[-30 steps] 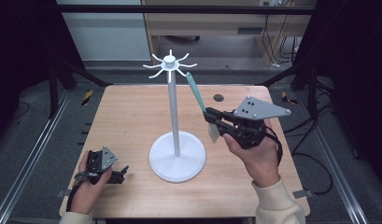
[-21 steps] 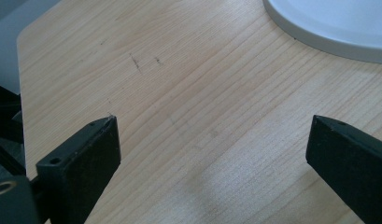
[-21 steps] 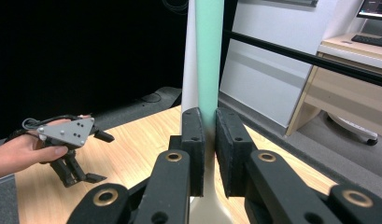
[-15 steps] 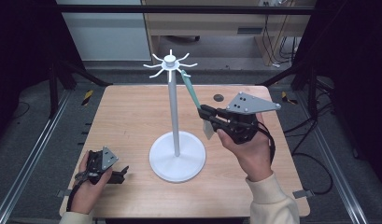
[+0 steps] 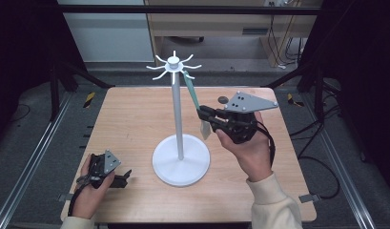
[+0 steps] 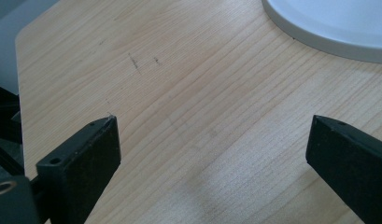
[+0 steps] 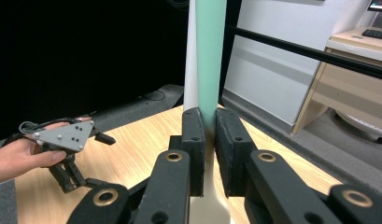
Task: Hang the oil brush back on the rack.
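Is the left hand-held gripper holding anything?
No: in the left gripper view the left hand-held gripper has its jaws wide apart, with only bare table between them.

A stand [image 5: 180, 157] rises from the middle of the table [image 5: 135, 119]. To its right, the right gripper [image 5: 202, 114] is raised above the tabletop, jaws closed on a utensil [image 5: 192, 93] slanting up to the stand's top prongs. The left gripper [image 5: 123, 177] rests near the table's front left corner.
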Action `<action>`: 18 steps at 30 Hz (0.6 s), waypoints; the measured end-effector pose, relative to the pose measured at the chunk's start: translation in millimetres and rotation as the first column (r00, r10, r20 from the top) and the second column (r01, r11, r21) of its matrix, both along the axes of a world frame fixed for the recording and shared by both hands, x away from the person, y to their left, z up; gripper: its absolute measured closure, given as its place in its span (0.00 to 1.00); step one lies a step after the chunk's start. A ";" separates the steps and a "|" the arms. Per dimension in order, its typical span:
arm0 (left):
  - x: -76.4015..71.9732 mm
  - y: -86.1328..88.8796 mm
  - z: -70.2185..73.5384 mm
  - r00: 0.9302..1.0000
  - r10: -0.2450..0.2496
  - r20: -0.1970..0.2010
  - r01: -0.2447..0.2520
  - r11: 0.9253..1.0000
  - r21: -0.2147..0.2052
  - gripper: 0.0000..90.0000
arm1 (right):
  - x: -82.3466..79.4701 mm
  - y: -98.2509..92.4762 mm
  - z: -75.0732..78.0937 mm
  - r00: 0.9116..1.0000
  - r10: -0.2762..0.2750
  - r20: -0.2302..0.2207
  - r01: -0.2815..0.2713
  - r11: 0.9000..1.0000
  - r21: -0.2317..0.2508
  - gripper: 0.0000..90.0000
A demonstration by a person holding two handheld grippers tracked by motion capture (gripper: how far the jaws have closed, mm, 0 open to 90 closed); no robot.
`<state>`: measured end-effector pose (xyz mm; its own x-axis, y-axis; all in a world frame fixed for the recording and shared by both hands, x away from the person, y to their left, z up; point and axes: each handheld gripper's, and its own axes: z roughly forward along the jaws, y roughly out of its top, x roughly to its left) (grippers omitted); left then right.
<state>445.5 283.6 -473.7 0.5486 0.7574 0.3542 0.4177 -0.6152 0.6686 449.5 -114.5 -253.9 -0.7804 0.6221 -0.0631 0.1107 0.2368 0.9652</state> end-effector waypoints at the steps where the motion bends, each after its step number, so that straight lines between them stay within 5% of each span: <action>1: 0.0 -0.2 -0.1 1.000 0.000 0.000 0.000 1.000 -0.001 0.03 | 0.4 0.9 0.0 1.000 -0.002 -0.002 0.002 1.000 -0.001 0.92; 18: -0.1 -0.5 -0.1 1.000 -0.004 -0.001 0.004 1.000 0.001 0.03 | 7.0 9.5 -2.4 1.000 -0.016 0.000 0.016 1.000 -0.017 0.92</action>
